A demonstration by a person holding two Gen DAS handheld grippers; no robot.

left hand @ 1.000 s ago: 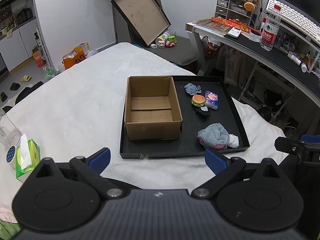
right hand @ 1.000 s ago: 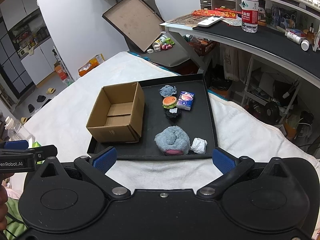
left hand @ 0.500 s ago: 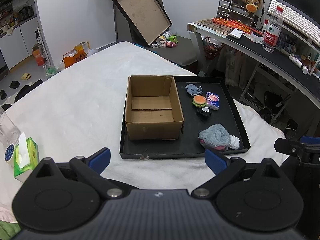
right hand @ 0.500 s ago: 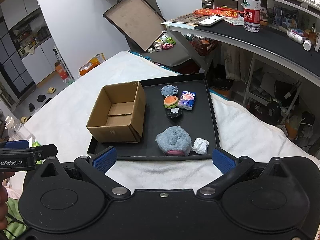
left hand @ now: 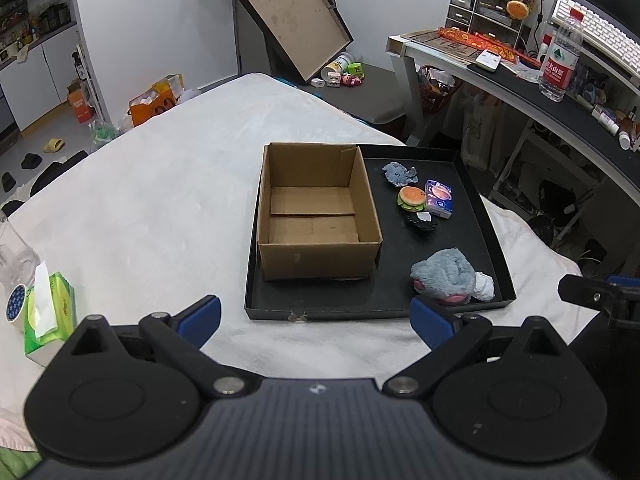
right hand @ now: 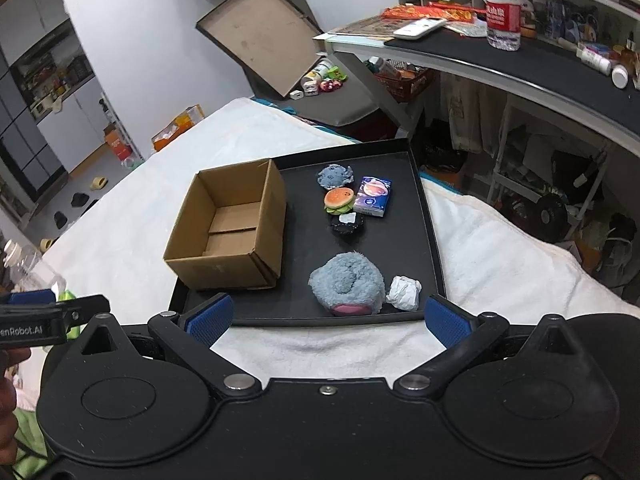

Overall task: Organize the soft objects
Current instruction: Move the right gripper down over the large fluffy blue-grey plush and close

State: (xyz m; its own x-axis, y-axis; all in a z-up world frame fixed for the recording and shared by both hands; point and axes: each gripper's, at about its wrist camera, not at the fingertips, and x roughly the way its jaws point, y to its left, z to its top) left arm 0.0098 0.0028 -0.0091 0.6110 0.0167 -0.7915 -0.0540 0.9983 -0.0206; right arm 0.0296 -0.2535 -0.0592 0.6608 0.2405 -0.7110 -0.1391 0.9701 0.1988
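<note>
A black tray [left hand: 484,216] [right hand: 426,216] lies on the white-covered bed. An empty open cardboard box [left hand: 318,216] [right hand: 232,228] stands in its left half. To the right lie a small grey plush [left hand: 398,174] [right hand: 335,176], a burger toy [left hand: 412,198] [right hand: 339,200], a blue packet [left hand: 439,199] [right hand: 373,196], a small black item [left hand: 422,222] [right hand: 347,226], a big grey-blue plush [left hand: 446,276] [right hand: 346,284] and a crumpled white wad [left hand: 485,285] [right hand: 404,292]. My left gripper [left hand: 316,318] and right gripper [right hand: 328,316] both hover open in front of the tray, holding nothing.
A green tissue pack [left hand: 46,316] and a clear glass [left hand: 14,256] stand at the left bed edge. A desk [right hand: 500,60] with a water bottle [right hand: 502,4] runs along the right. A tilted box lid [left hand: 292,20] leans beyond the bed.
Both grippers have drifted slightly; the tray and box sit a little further right in each view. Nothing was taken hold of or moved.
</note>
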